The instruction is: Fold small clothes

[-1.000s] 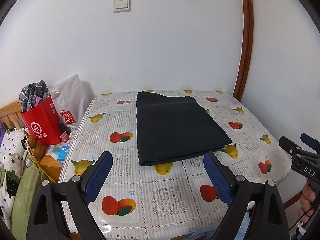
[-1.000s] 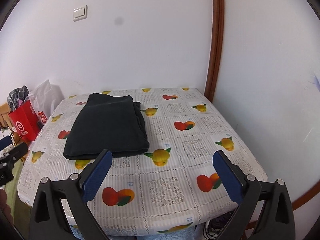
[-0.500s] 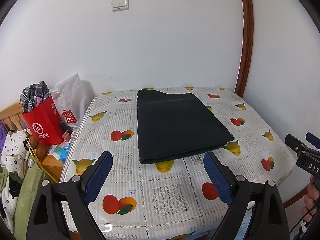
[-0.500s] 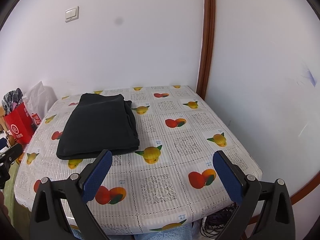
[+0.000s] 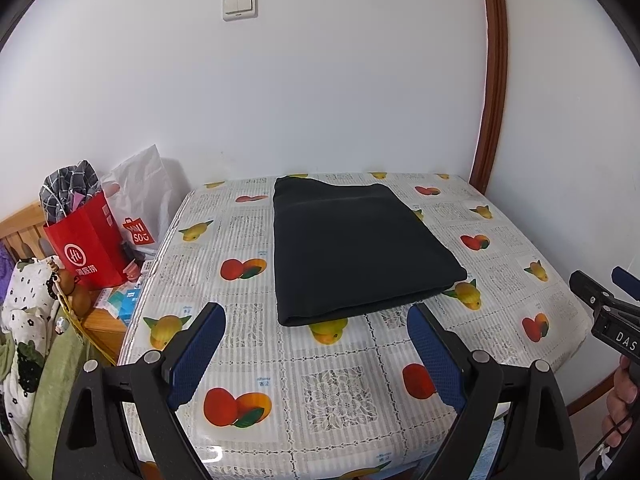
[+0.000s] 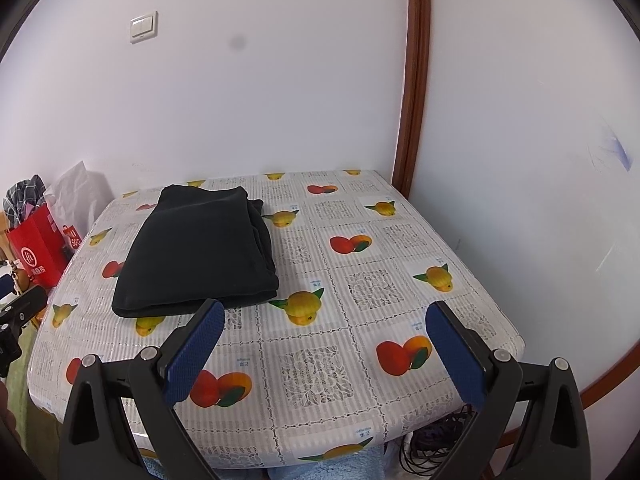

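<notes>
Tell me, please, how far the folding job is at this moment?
Done: the dark garment lies folded into a neat rectangle on the fruit-print table. In hand: nothing; the left hand-held gripper and the right hand-held gripper are both open and empty, short of it. Left: no other unfolded clothes show on the table.

Red bag [image 5: 86, 242] — perhaps paper; white bag [image 5: 140, 196]; light switch [image 5: 239, 5].

A home: fruit-print tablecloth [image 5: 336, 376], shopping bags [image 5: 86, 242], wall switch [image 5: 239, 5].
</notes>
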Motion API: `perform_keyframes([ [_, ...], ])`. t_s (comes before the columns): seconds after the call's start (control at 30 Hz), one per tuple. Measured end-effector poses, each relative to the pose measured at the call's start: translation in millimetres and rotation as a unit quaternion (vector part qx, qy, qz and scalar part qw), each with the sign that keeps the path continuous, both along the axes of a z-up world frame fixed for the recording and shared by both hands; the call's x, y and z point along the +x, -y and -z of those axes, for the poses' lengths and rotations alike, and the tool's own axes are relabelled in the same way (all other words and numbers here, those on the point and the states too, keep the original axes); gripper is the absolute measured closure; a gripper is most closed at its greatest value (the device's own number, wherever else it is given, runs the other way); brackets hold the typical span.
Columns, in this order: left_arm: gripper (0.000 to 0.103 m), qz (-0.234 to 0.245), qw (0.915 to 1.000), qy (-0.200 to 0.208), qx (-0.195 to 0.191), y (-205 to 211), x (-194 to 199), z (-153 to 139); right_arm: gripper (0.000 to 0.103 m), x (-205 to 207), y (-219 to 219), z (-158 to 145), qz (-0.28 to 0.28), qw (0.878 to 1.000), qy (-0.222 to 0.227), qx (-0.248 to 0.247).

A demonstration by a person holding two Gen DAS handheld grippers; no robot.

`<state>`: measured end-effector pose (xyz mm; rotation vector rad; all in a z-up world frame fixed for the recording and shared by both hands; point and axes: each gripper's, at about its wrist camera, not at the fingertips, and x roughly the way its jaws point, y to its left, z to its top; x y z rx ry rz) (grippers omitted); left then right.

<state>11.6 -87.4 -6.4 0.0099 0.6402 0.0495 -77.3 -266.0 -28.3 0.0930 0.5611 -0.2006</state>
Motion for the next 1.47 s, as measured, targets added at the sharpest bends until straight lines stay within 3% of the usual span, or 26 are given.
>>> perform_keyframes([
  [1.47,0.011,-0.006,0.9999,-0.006,-0.007,-3.1,2.3,6.6,0.004,2.9,-9.9,3.9,-0.003,1.000,-0.004,-0.010],
])
